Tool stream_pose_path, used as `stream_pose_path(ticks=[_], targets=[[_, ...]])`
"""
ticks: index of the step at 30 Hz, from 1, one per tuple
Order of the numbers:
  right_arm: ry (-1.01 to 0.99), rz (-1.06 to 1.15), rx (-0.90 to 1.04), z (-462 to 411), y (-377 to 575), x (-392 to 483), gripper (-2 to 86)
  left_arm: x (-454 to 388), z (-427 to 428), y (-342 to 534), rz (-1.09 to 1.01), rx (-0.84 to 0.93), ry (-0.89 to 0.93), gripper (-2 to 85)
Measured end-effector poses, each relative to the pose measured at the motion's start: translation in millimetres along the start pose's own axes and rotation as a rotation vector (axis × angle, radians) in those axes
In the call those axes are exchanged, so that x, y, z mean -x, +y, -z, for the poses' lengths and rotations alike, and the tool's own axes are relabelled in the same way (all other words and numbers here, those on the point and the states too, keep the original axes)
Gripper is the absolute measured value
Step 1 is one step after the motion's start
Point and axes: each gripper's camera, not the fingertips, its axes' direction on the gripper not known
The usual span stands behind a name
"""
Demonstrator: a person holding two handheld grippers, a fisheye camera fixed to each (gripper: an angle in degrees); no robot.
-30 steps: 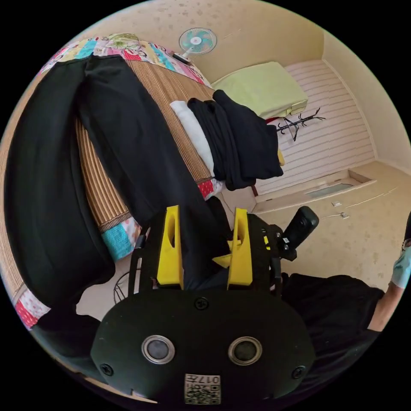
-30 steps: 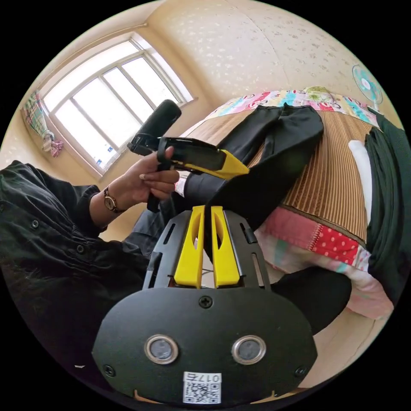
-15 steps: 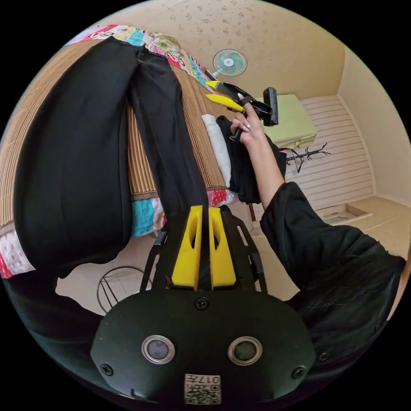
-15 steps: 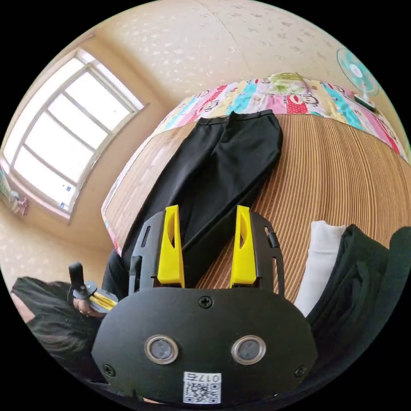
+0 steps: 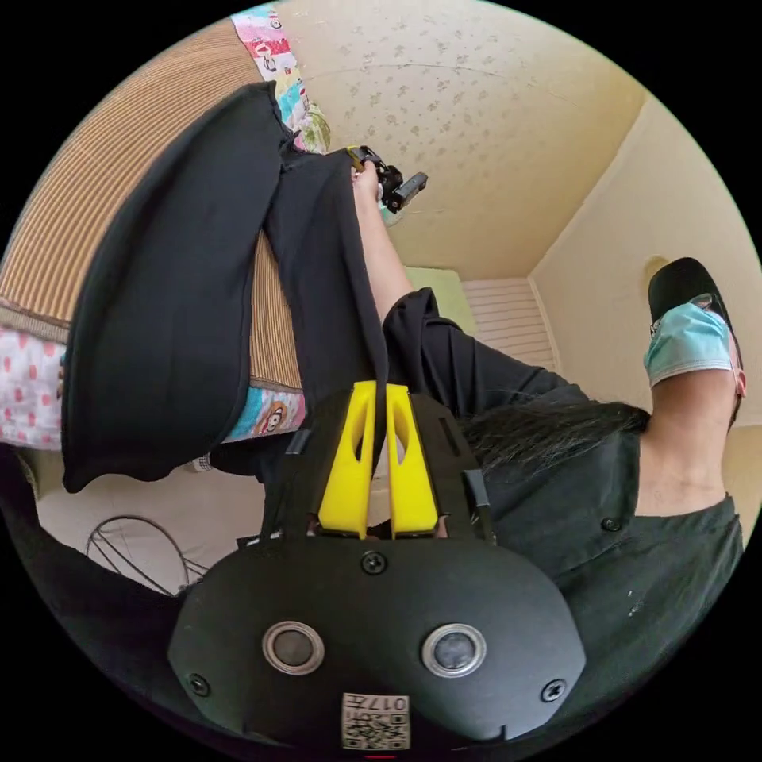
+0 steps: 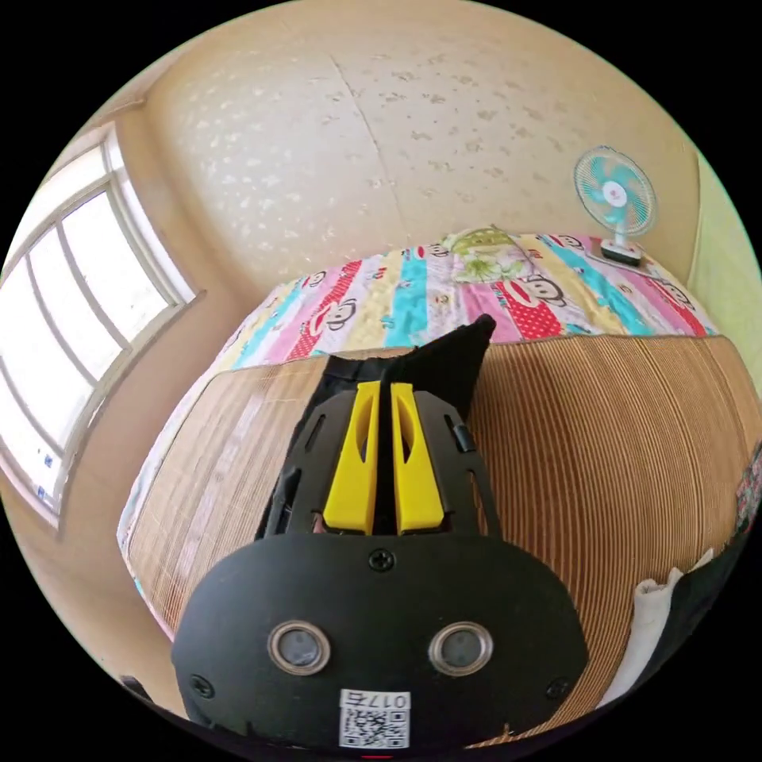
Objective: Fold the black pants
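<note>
Two claws are on the black pants [image 5: 167,309] at once. Largest first: the pants spread ahead of your left claw [image 5: 373,413] across the bed [image 5: 79,198], over its woven mat, with one end hanging past the bed's edge beside that claw. The cloth looks soft, thin and limp; it drapes and sags where it leaves the mat, so expect it to droop and swing rather than hold a line. It seems light, and it should slide easily over the mat. Take it at hems, seams or the band, where doubled cloth gives the jaws more to bite.

Your left claw has its yellow jaws nearly together with a taut strip of pants fabric between them, so it is gripping a leg end. Your right claw [image 6: 384,413] has its jaws pressed close as well, with a peak of black cloth [image 6: 452,357] rising just beyond the tips; it looks pinched on the far end.

Writing: a printed code tag sits behind each claw, too small to make out. No brand shows on the pants.
</note>
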Motion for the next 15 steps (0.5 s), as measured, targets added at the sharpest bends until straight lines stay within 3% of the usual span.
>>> stream_pose_path(ticks=[2,4,7,11,15], targets=[[-0.107,0.081,0.063,-31.8,-2.1,38.2,3.9,0.1,30.7,12.6,-0.001,-0.037,-0.072,1.7],[-0.227,0.076,0.184,-70.7,12.7,61.4,5.0,11.2,64.2,32.0,0.044,-0.093,-0.248,2.8],[-0.309,0.041,0.217,-66.7,53.0,66.0,5.3,33.8,96.4,52.7,0.132,-0.096,-0.508,6.4],[-0.305,0.111,0.321,-22.6,135.7,61.4,7.9,55.9,114.2,63.0,0.182,-0.019,-0.538,7.8],[-0.216,0.076,0.382,45.5,257.0,33.1,9.0,50.3,125.7,51.1,0.099,-0.082,-0.550,8.0]])
